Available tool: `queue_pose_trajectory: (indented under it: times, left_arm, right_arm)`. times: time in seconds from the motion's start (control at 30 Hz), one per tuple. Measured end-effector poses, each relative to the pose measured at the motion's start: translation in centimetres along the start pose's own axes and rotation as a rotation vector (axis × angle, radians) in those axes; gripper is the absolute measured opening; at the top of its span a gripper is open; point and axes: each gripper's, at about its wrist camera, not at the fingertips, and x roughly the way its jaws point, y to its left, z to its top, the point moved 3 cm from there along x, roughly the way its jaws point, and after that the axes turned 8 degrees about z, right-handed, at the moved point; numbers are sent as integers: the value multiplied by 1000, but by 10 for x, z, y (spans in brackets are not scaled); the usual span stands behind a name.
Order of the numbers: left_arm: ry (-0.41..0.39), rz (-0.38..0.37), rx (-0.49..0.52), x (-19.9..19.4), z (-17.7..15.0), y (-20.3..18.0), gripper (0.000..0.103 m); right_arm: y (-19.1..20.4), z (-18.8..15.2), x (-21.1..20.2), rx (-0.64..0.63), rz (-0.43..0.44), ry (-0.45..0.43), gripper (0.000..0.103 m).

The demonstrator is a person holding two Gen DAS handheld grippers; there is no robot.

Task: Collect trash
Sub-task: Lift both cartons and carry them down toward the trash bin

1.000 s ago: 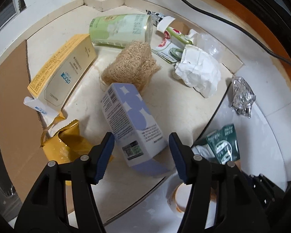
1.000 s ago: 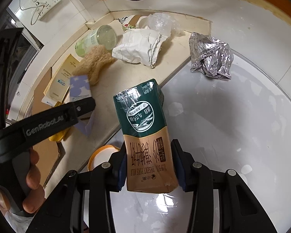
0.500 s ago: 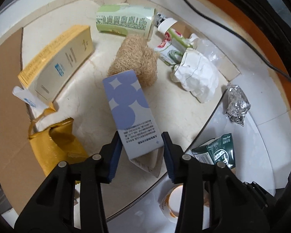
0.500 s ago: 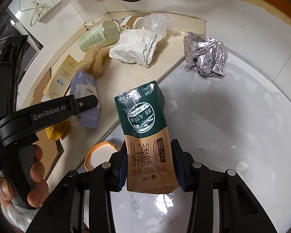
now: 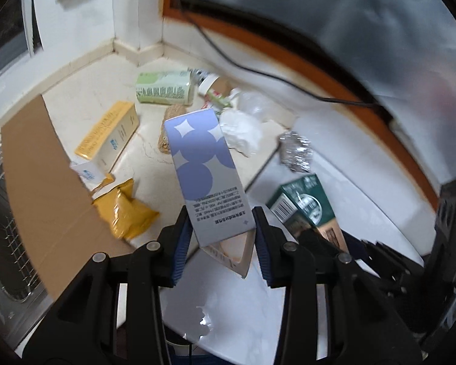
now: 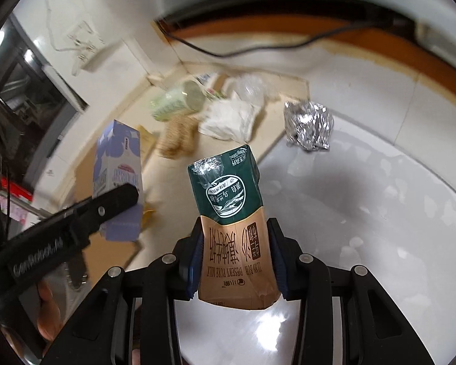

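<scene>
Now left gripper (image 5: 220,243) clamps purple carton (image 5: 203,170); right gripper (image 6: 235,261) clamps milk carton (image 6: 231,222).

The setting is a domestic kitchen or utility corner. A cream stone countertop (image 5: 130,164) meets white tiled walls at its far corner, with a raised stone upstand along both edges. A power strip (image 6: 85,45) hangs on the left wall. A wire rack (image 5: 12,243) sits at the counter's left edge. A white glossy surface (image 6: 364,213) adjoins the counter's right edge.

Purple box (image 5: 202,167) and milk carton (image 6: 232,228) now off the counter.
</scene>
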Motion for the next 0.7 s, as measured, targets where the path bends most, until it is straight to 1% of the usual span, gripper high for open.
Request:
queue_pose_trajectory:
  times: [0.17, 0.27, 0.3, 0.4, 0.47, 0.57, 0.6, 0.7]
  left_arm:
    - [-33, -30, 42, -66, -41, 6, 36]
    - [-41, -33, 68, -105, -83, 20, 36]
    - [-44, -35, 70, -113, -95, 24, 36]
    - [-47, -38, 82, -136, -147, 39, 36]
    - [-31, -36, 84, -141, -178, 47, 36]
    - [15, -21, 82, -138, -230, 60, 36]
    - [25, -13, 84, -134, -249, 63, 36]
    - [41, 19, 80, -121, -296, 74, 36]
  right_arm:
    - [35, -29, -58, -30, 65, -53, 39]
    - [56, -59, -91, -63, 98, -72, 39]
    - [64, -74, -103, -72, 110, -75, 39]
    - [81, -114, -124, -104, 151, -77, 39]
    - [92, -146, -133, -128, 173, -64, 39]
    - [98, -192, -130, -165, 177, -27, 39]
    - [101, -210, -127, -183, 173, -11, 39]
    - [106, -258, -110, -227, 157, 38, 39]
